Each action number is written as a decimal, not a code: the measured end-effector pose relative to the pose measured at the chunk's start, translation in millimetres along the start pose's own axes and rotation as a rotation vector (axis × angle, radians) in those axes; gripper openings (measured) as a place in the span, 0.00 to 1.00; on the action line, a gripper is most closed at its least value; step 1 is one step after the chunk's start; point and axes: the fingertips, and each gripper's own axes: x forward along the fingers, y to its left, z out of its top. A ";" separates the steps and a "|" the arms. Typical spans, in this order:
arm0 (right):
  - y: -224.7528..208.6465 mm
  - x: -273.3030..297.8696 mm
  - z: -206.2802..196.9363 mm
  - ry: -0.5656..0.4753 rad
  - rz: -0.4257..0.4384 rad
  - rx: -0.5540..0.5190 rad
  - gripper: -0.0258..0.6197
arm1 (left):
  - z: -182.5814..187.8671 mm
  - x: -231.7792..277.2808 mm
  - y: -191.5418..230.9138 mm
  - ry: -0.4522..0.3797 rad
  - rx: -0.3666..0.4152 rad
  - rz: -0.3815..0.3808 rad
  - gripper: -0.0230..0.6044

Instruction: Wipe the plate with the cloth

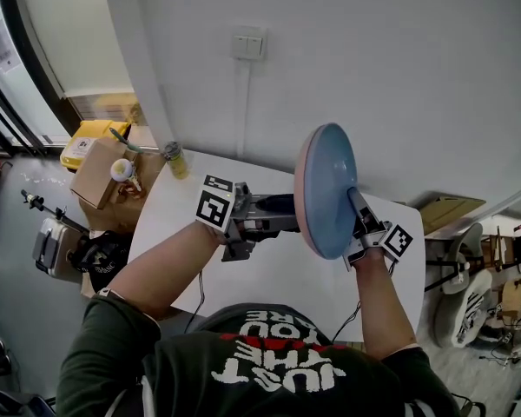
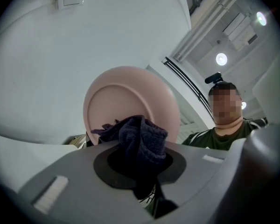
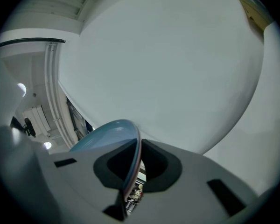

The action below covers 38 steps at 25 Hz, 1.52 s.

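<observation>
1. Blue on its right-hand face and pink on its left, plate (image 1: 326, 189) held upright on edge in the air, above the white desk (image 1: 269, 276) and in front of the pale wall (image 1: 399, 76)
2. Pinched at the lower right rim by the right gripper (image 1: 358, 207): fingers (image 3: 200, 171) closed on that rim between their dark pads, blue face to one side, pink edge showing on the other
3. Level with the plate's middle and pointing at the pink face, the left gripper (image 1: 288, 205), its own fingers (image 2: 70, 176) pressed onto a dark navy cloth (image 2: 142, 136), bunched and poking out past the tips
4. Cloth just beside the lower part of the pink face; impossible to tell whether touching or slightly apart
5. Seen from the left gripper view: round pink face behind the cloth, with the person's green top (image 2: 214, 139) beyond the plate's right edge
6. On the desk's far left corner, a small yellowish bottle (image 1: 175, 159); down beside that end of the desk, a cardboard box (image 1: 100, 172) and a yellow bin (image 1: 87, 142)
7. High on the wall above the desk's far edge, a white switch (image 1: 248, 43)
</observation>
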 end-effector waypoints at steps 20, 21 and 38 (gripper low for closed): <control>13.6 -3.5 -54.8 0.139 0.024 -0.011 0.09 | 46.6 -44.4 34.5 -0.174 -0.006 0.184 0.12; 9.7 -5.3 -52.6 0.135 0.013 -0.012 0.09 | 47.6 -45.4 31.1 -0.172 0.000 0.179 0.12; -21.4 -11.2 -7.7 -0.004 -0.097 0.025 0.08 | -4.6 -15.6 -16.6 -0.024 0.004 0.021 0.12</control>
